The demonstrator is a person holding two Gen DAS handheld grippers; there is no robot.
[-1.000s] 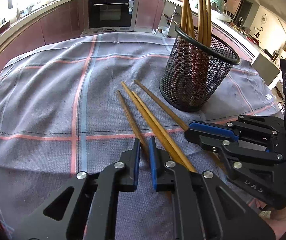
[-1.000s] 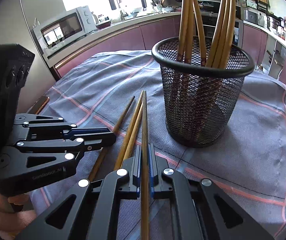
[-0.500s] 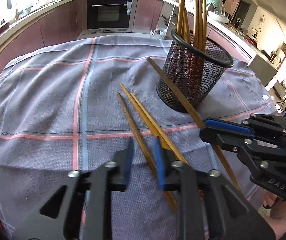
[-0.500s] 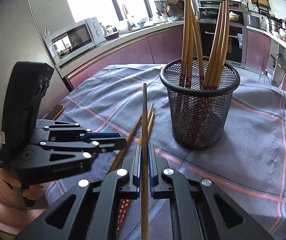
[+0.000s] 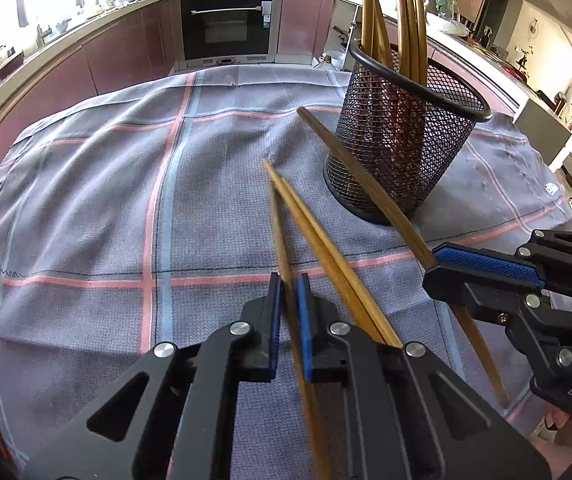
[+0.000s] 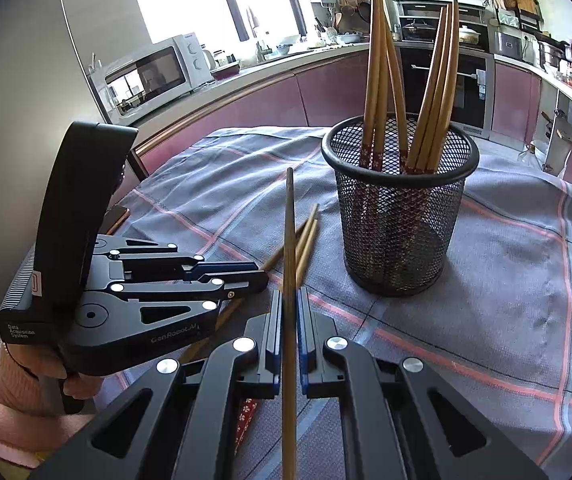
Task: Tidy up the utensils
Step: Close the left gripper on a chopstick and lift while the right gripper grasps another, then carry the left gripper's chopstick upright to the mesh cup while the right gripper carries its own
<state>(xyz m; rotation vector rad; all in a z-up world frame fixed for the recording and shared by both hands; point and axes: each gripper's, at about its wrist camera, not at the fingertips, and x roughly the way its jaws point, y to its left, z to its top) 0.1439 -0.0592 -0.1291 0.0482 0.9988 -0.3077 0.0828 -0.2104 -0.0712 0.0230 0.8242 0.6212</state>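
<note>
A black mesh holder [image 5: 402,140] [image 6: 398,216] with several wooden chopsticks upright in it stands on the checked cloth. My left gripper [image 5: 288,280] [image 6: 261,276] is low over the cloth. Its jaws are closing, and the blue pads are pressing on the leftmost loose chopstick [image 5: 277,220]. Two more chopsticks [image 5: 318,236] [image 6: 308,240] lie side by side just right of it. My right gripper [image 6: 290,292] [image 5: 432,270] is shut on another chopstick [image 6: 290,220] [image 5: 358,168]. That one is raised off the cloth, with its tip near the holder's left side.
The grey cloth [image 5: 85,200] with pink and blue lines covers the round table; its edge curves along the left. A hand in a pink sleeve [image 6: 1,392] holds the left gripper. Kitchen counters, an oven [image 5: 225,24] and a microwave [image 6: 153,72] stand behind.
The left jaws spread apart, then came together again around the leftmost chopstick. The right gripper lifted its chopstick off the cloth, so its tip now stands up beside the holder.
</note>
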